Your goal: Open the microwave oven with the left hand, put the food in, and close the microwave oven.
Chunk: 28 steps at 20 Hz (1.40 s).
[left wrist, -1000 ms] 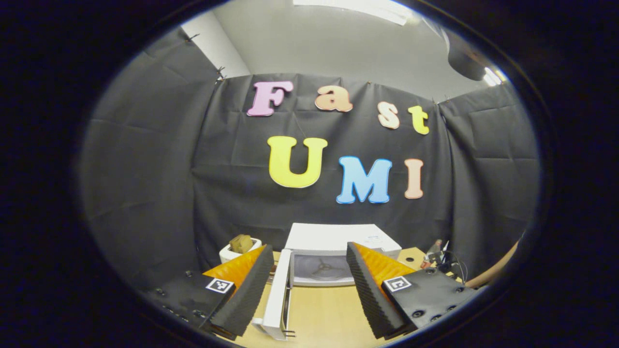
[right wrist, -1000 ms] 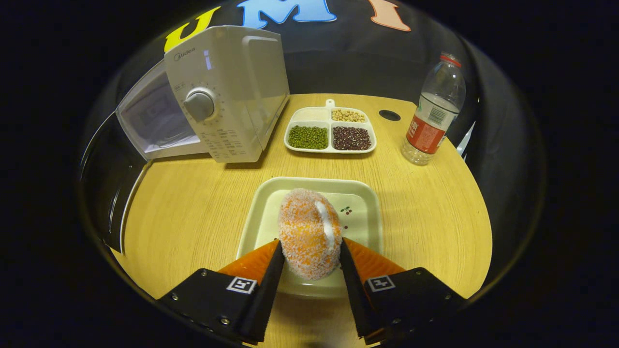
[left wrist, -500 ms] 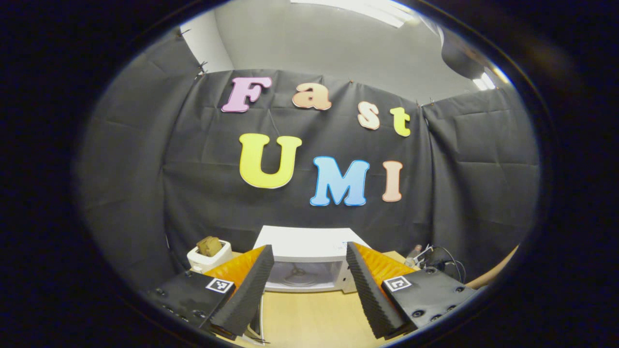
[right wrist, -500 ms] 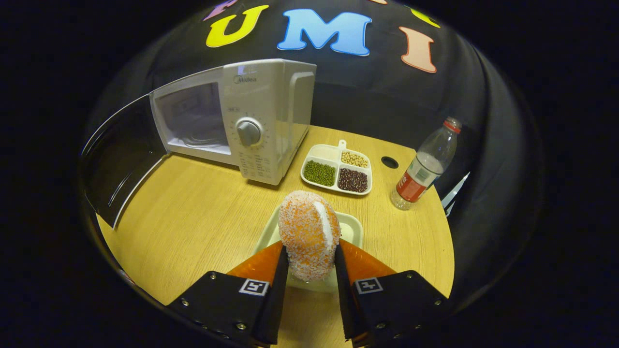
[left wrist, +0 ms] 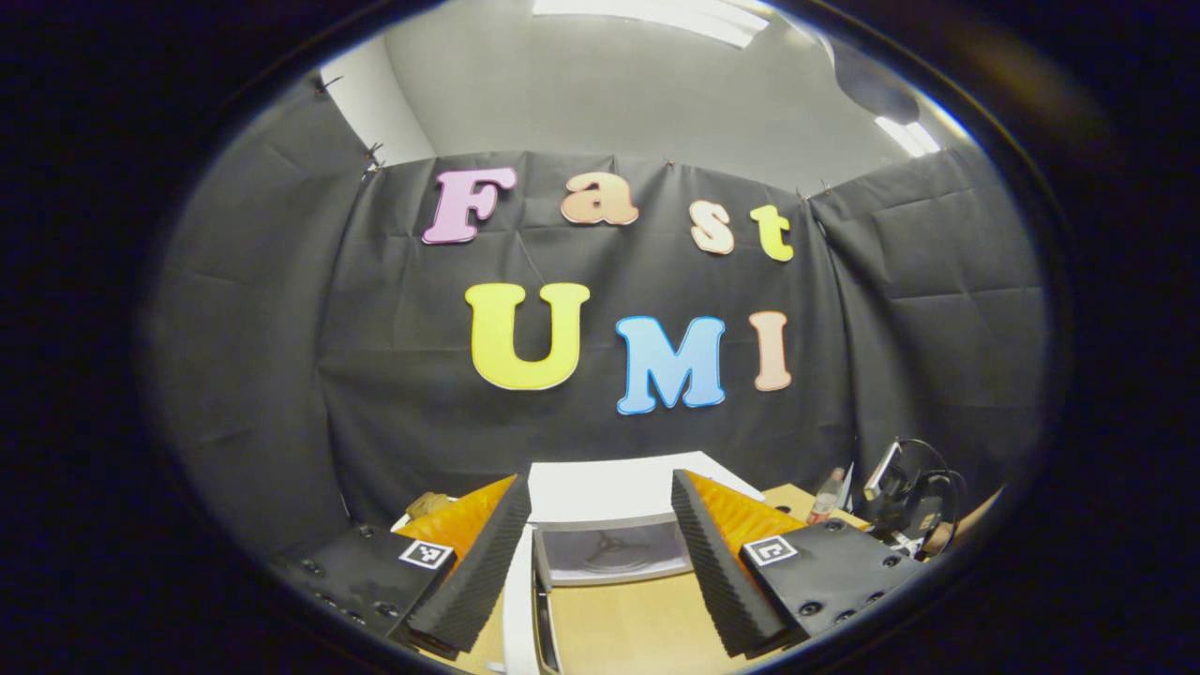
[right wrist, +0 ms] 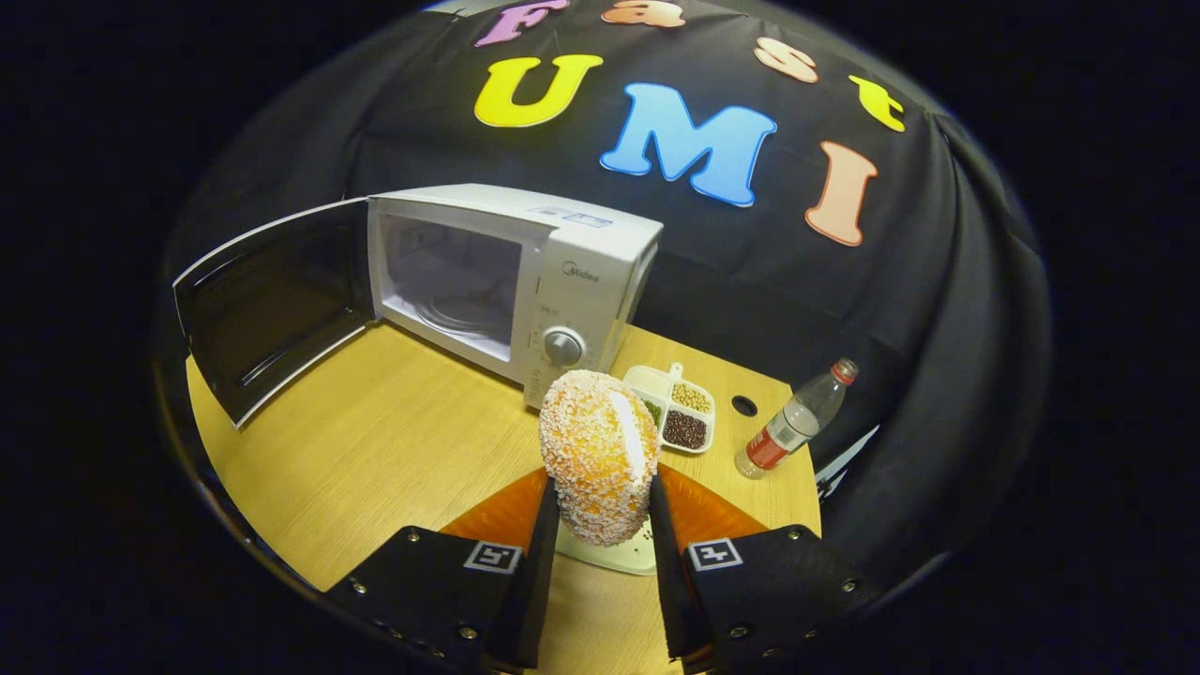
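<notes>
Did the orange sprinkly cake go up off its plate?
Yes. The cake, pinched in the right gripper, has risen: the plate beneath has shrunk to a sliver, and the microwave now sits lower and farther off.

The left tool [left wrist: 600, 553] has its two fingers spread wide apart, and nothing sits between them. It is held up high and points straight ahead, level with the room. The right tool [right wrist: 600, 534] has its two fingers pulled in close, and both press on the sides of the round food [right wrist: 598, 455], which sticks up between them while the tool tips down a little from above the counter.
</notes>
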### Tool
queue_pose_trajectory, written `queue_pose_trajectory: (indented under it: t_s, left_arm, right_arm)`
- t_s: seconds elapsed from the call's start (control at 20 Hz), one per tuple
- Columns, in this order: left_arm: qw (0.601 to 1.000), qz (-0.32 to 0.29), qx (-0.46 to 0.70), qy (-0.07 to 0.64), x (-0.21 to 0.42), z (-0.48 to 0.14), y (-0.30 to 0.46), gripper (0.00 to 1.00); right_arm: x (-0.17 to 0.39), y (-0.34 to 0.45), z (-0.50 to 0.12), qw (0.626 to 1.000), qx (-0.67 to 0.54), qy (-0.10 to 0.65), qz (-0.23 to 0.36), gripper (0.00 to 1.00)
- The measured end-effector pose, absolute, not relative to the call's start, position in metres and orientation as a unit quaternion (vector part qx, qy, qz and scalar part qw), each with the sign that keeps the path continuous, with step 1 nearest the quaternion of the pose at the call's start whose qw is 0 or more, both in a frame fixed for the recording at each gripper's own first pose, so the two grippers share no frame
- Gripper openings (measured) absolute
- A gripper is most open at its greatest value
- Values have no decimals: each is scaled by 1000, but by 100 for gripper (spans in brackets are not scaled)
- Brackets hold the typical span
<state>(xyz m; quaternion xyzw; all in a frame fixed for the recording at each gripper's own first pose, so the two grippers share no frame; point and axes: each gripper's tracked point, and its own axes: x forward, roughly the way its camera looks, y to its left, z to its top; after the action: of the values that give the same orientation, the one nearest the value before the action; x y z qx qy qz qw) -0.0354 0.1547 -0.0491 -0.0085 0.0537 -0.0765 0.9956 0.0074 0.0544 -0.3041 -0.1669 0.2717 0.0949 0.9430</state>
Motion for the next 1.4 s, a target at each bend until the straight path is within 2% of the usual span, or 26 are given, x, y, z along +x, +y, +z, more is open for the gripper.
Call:
queue_pose_trajectory:
  t_s: [0.1,0.2,0.25,0.45,0.6,0.65,0.75,0.9,1.4]
  left_arm:
    - [996,-68,-15,49,-37,-46,166,99]
    - [997,-63,-20,48,-39,-47,175,94]
    - [997,-61,-20,45,-40,-46,178,98]
    - [998,-45,-5,33,-42,-30,200,94]
    - [999,-43,-12,24,-42,-18,210,97]
    - [998,-46,-19,24,-43,-16,210,97]
    - [999,-44,-20,21,-42,-9,217,98]
    - [999,-34,-5,23,-45,-6,228,94]
    - [999,-1,19,46,-63,-22,241,95]
  right_arm:
    - [8,68,-294,945,-183,254,99,50]
    - [10,80,-285,946,-197,239,98,50]
    - [9,88,-283,946,-201,236,100,50]
    - [11,119,-279,942,-221,222,118,50]
    - [14,140,-278,938,-239,213,131,50]
    - [14,146,-280,936,-245,212,135,53]
    - [16,156,-281,933,-255,211,139,50]
    - [24,167,-285,929,-274,203,146,50]
    - [87,205,-292,875,-437,138,155,50]
